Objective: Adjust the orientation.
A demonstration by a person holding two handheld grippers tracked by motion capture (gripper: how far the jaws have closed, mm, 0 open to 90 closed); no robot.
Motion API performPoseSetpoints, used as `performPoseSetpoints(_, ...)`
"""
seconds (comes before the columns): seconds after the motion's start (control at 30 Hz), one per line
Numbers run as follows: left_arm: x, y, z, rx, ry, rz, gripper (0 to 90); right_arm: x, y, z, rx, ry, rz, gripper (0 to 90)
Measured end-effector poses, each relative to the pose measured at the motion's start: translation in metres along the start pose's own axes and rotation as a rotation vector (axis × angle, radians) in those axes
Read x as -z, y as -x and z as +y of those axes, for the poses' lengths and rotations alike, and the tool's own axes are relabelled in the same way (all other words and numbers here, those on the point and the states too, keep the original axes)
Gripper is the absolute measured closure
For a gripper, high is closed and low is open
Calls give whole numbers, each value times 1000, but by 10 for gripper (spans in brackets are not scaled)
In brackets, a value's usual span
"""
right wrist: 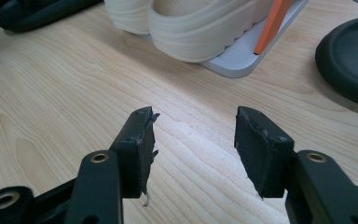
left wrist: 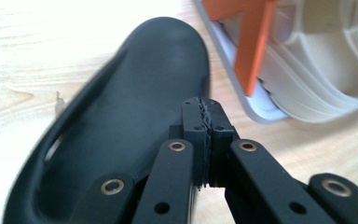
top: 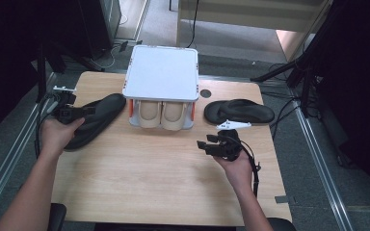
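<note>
Wooden table [top: 139,178], left to right: left gripper [top: 89,110] clenched with nothing between its jaws, over a black slipper [top: 101,115] whose long axis runs diagonally up-right toward a white two-tier rack [top: 161,72] holding cream shoes [top: 161,113]. Right gripper [top: 203,142] released above bare wood. Second black slipper [top: 238,110] lies crosswise, just beyond it.
</note>
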State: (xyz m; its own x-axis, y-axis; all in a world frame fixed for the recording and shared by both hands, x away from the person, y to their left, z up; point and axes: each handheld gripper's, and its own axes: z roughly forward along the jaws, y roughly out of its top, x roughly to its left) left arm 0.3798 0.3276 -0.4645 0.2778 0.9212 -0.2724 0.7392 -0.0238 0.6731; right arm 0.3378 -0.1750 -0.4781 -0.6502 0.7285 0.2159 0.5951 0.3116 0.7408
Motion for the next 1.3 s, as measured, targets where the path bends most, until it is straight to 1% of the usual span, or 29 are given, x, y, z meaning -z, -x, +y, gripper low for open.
performPoseSetpoints(0.03, 2, 2, -3, -3, 2, -4, 900, 0, 0, 0, 2, 1, -1, 485)
performPoseSetpoints(0.1, 6, 6, -9, -8, 1, 3, 900, 0, 0, 1, 7, 2, 2, 486)
performPoseSetpoints(0.2, 10, 9, -20, 8, 5, -9, 900, 0, 0, 2, 3, 3, 5, 487)
performPoseSetpoints(0.27, 12, 12, -27, 10, 3, -10, 900, -2, 0, 3, 12, 4, 10, 487)
performPoseSetpoints(0.3, 11, 14, -30, 16, 3, -13, 900, -2, -1, 3, 13, 3, 10, 487)
performPoseSetpoints(0.37, 8, 16, -36, 9, -7, -4, 900, -4, -1, 4, 17, 3, 13, 487)
performPoseSetpoints(0.4, 5, 17, -38, 2, -23, 7, 900, -4, -1, 5, 17, 2, 15, 487)
performPoseSetpoints(0.43, 2, 17, -40, 6, -31, 11, 900, -5, -1, 6, 16, 2, 19, 487)
performPoseSetpoints(0.5, -3, 18, -44, 14, -45, 2, 900, -6, -2, 7, 20, 1, 21, 487)
performPoseSetpoints(0.53, -6, 19, -46, 10, -64, 4, 900, -7, -2, 7, 21, 5, 25, 487)
performPoseSetpoints(0.67, -12, 20, -54, -11, -88, 26, 900, -9, -2, 10, 23, 2, 31, 487)
performPoseSetpoints(0.7, -14, 19, -55, -14, -100, 36, 900, -10, -2, 10, 25, 3, 33, 487)
performPoseSetpoints(0.73, -15, 16, -57, -9, -110, 44, 899, -11, -2, 11, 25, 3, 34, 486)
performPoseSetpoints(0.83, -15, 9, -60, 9, -115, 48, 898, -12, -3, 12, 28, 1, 39, 486)
performPoseSetpoints(0.9, -16, 6, -63, 10, -133, 62, 897, -13, -3, 13, 35, 0, 41, 486)
performPoseSetpoints(0.93, -16, 5, -64, 12, -132, 65, 897, -13, -3, 13, 34, 0, 42, 487)
performPoseSetpoints(0.97, -15, 3, -64, 22, -131, 50, 898, -13, -3, 14, 32, 1, 44, 487)
performPoseSetpoints(1.0, -15, 2, -64, 24, -133, 48, 899, -14, -3, 14, 32, 2, 44, 486)
performPoseSetpoints(1.03, -14, 2, -64, 14, -134, 58, 899, -14, -3, 14, 33, 3, 45, 487)
performPoseSetpoints(1.07, -14, 3, -64, 5, -128, 78, 899, -14, -3, 14, 34, 1, 44, 487)
performPoseSetpoints(1.1, -13, 2, -65, 3, -129, 82, 899, -14, -4, 14, 35, 0, 45, 486)
performPoseSetpoints(1.17, -13, -1, -65, 14, -124, 80, 900, -14, -4, 14, 37, 0, 45, 487)
performPoseSetpoints(1.3, -10, -9, -65, 34, -114, 100, 899, -14, -4, 14, 37, 0, 45, 487)
